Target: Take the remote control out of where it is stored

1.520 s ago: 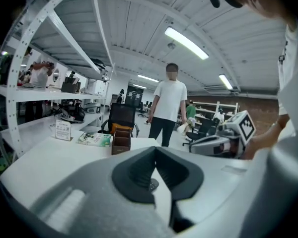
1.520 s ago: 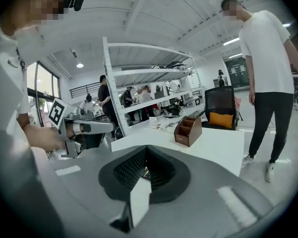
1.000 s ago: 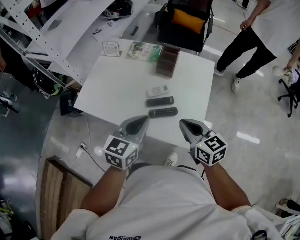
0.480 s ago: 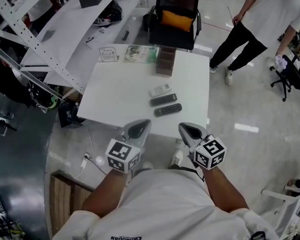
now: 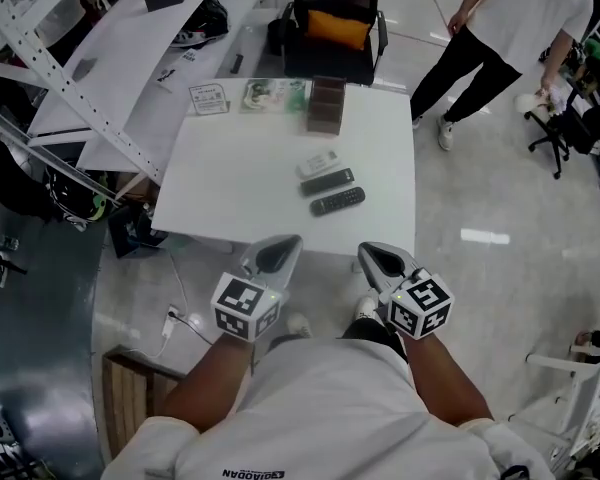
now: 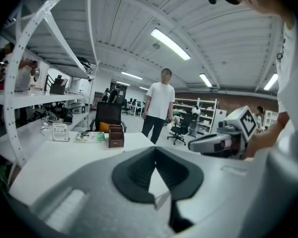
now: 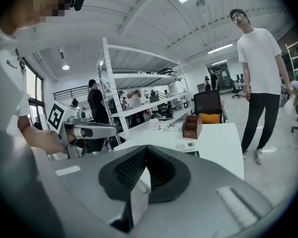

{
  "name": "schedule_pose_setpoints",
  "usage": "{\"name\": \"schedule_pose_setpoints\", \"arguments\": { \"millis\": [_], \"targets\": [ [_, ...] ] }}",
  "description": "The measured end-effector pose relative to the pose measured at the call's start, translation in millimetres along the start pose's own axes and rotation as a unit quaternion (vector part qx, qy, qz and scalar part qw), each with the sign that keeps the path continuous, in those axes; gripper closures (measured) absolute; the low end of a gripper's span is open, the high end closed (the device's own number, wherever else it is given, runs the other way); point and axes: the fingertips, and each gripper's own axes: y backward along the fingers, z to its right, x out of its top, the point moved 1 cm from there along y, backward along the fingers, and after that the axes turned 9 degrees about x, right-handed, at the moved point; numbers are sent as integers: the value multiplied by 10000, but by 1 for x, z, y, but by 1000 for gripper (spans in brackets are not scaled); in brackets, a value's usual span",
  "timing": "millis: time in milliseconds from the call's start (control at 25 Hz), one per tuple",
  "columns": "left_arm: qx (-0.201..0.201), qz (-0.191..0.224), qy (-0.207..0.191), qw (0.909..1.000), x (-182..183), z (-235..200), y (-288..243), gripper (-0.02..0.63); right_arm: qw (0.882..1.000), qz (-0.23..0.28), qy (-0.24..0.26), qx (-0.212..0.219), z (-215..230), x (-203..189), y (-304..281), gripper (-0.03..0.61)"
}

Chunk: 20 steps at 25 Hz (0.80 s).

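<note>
Over the last second the white table (image 5: pixel 230 178) slides away from us in the head view. Its near edge used to run under our gripper tips, and now bare floor shows between that edge and both grippers, so we are backing off, not reaching in.

The left gripper (image 5: pixel 283 241) and the right gripper (image 5: pixel 371 251) are level in front of us. Each has its jaws pressed together with nothing between them.

The white remote control (image 5: pixel 318 163) lies flat on the tabletop. A black remote control (image 5: pixel 327 181) is just beside it and a second black remote control (image 5: pixel 337 201) lies nearest us. All three are clear of the brown desk organiser (image 5: pixel 326 105), which stands near the far edge.

We judge that the remotes are already out of storage, and that stepping away empty-handed closes the task or comes between attempts. The bystander (image 5: pixel 500 28) also shifts along the table's far right corner.
</note>
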Motion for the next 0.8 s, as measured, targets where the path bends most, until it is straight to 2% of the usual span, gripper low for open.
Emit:
{"name": "schedule_pose_setpoints", "arguments": {
  "millis": [400,800],
  "targets": [
    [309,80,238,9992,-1,20,-6,612,9995,-193,151,176,17,-1,23,574],
    [424,114,176,9989,3,50,-18,612,9987,-184,217,415,27,0,40,574]
  ]
}}
